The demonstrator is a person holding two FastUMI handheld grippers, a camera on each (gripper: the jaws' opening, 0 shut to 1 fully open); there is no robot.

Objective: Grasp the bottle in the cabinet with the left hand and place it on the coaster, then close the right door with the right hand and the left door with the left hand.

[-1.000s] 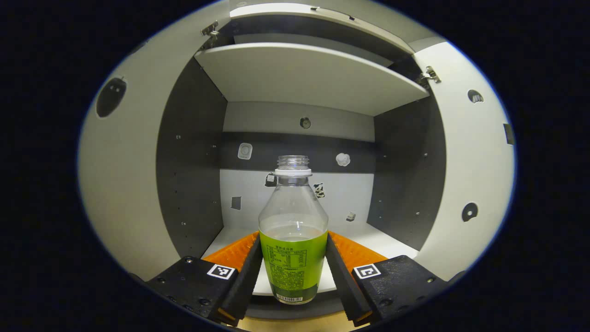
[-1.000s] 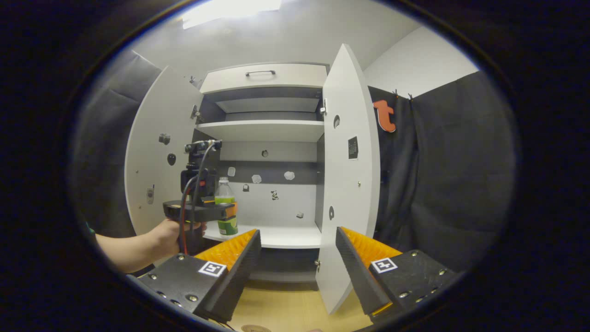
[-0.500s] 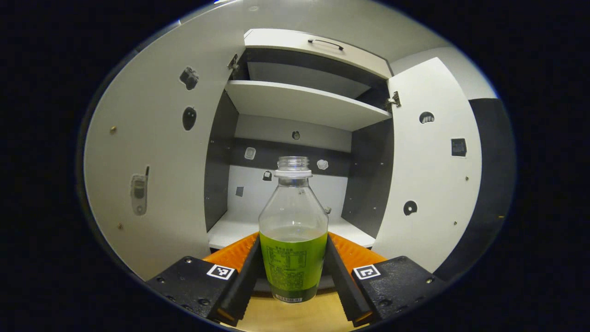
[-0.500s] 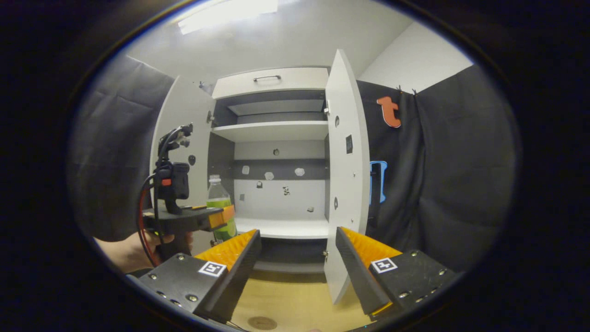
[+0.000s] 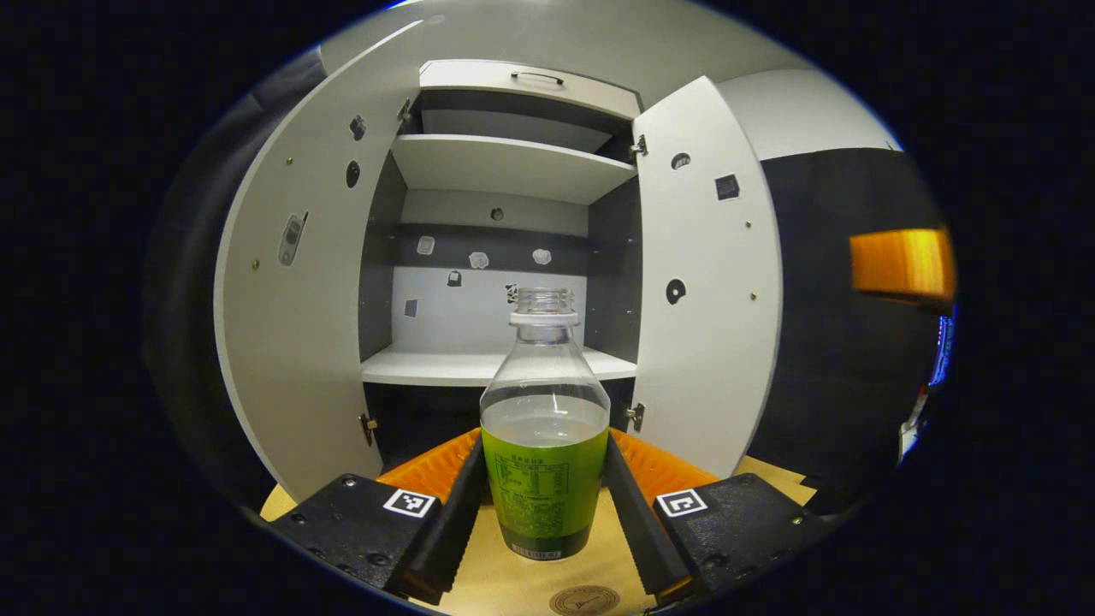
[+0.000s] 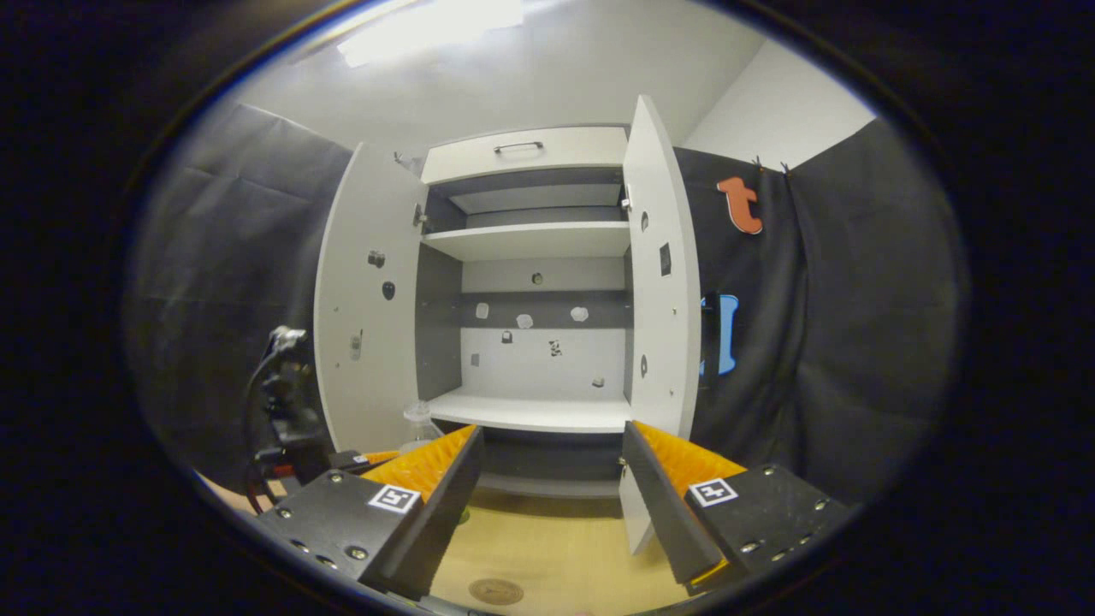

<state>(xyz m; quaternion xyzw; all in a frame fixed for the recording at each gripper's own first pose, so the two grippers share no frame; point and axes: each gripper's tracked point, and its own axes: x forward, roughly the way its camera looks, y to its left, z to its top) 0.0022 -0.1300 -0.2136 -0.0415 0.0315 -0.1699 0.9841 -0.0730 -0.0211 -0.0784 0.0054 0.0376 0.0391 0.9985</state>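
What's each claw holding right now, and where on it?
Left claw grips the bottle by its lower labelled body, one finger on each side. Right claw is open, holding nothing.

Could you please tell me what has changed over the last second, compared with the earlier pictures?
The left gripper, shut on the bottle, has drawn it out of the cabinet and down toward the table, near the coaster. The grip is unchanged. Both doors stay open, and the right gripper stays open, holding nothing.

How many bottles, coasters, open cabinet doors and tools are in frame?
Bottle: 1
Coaster: 1
Open cabinet doors: 2, left door and right door
Tools: 2, left tool and right tool
Total: 6
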